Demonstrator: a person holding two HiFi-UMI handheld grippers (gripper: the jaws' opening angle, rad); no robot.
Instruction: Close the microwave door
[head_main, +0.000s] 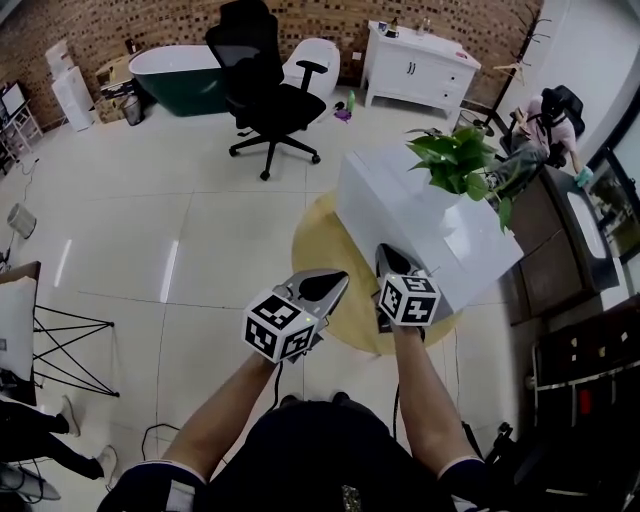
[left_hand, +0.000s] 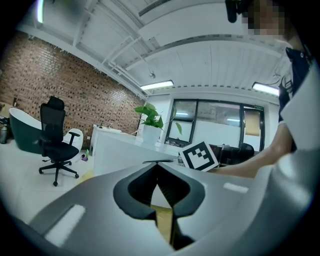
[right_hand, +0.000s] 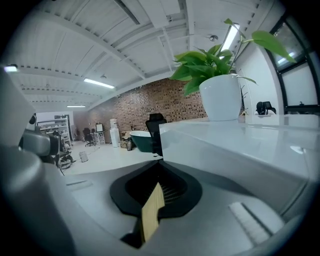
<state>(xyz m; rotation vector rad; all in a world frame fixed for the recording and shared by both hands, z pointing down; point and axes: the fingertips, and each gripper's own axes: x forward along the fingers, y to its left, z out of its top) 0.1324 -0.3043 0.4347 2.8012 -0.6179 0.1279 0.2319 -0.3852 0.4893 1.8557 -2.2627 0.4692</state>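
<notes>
No microwave shows in any view. In the head view both grippers are held out over the floor in front of me. My left gripper (head_main: 338, 277) points at the yellow round rug, its jaws shut with nothing between them. My right gripper (head_main: 386, 251) is just short of the near side of the white counter (head_main: 400, 205), shut and empty too. In the left gripper view the left gripper (left_hand: 157, 162) has its tips together, facing the counter (left_hand: 120, 152). In the right gripper view the right gripper (right_hand: 159, 163) lies alongside the counter's top (right_hand: 240, 142).
A potted plant (head_main: 457, 160) stands on the counter. A black office chair (head_main: 262, 90), a dark green bathtub (head_main: 178, 72) and a white cabinet (head_main: 415, 62) lie further back. A person sits at the right (head_main: 545, 128). The yellow rug (head_main: 318, 245) lies under the counter's near end.
</notes>
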